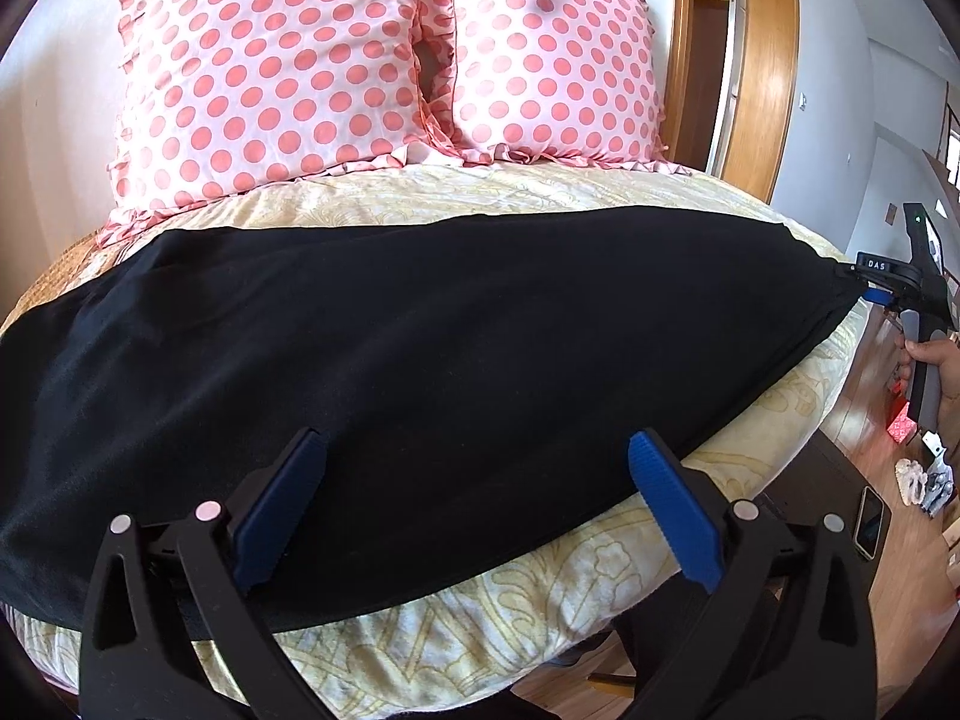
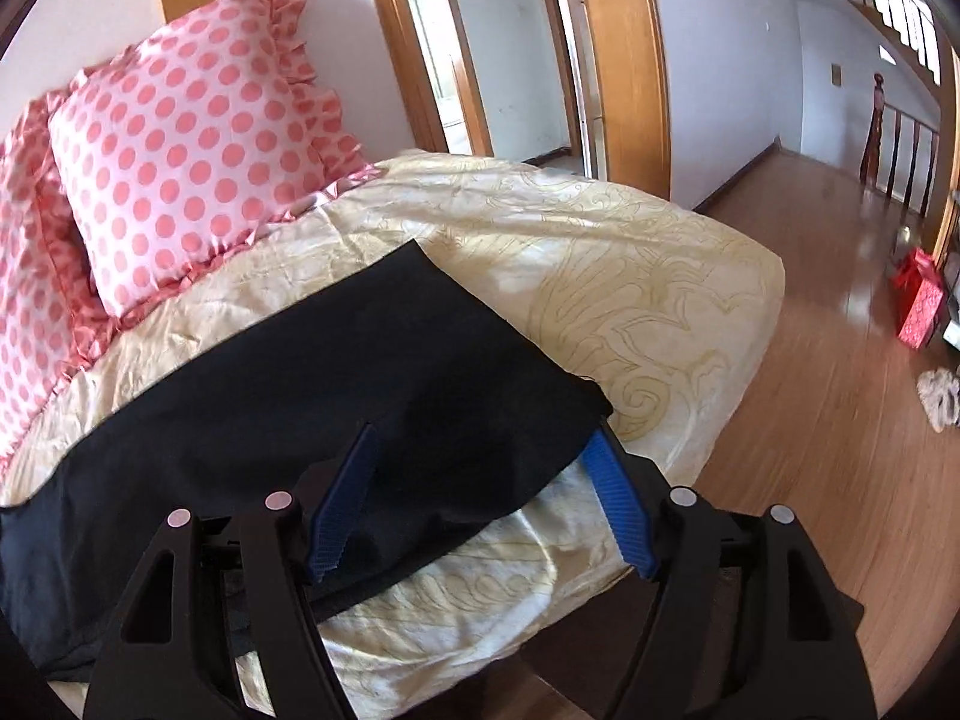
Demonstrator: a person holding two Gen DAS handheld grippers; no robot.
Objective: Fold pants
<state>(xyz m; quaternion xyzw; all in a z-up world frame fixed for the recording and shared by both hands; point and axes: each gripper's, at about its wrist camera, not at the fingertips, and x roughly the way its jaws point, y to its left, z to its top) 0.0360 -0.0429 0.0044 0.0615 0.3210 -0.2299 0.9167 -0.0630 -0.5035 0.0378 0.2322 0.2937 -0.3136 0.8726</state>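
Black pants (image 1: pixel 420 330) lie spread lengthwise across the yellow patterned bed cover (image 1: pixel 540 588). My left gripper (image 1: pixel 480 462) hovers wide open over their near edge, with only flat cloth below it. At the far right, a hand (image 1: pixel 936 366) holds my right gripper (image 1: pixel 873 288) at the pants' end, which is drawn to a point there. In the right wrist view that end of the pants (image 2: pixel 360 372) lies between the parted fingers of the right gripper (image 2: pixel 480 450). Its corner touches the right fingertip (image 2: pixel 600 444). The pads are not pressing on the cloth.
Two pink polka-dot pillows (image 1: pixel 270 72) (image 1: pixel 552 66) lean at the head of the bed. A phone (image 1: pixel 869 522) rests on a dark stand by the bed's right side. On the wooden floor are a red bag (image 2: pixel 918 300) and a whitish bundle (image 2: pixel 939 399).
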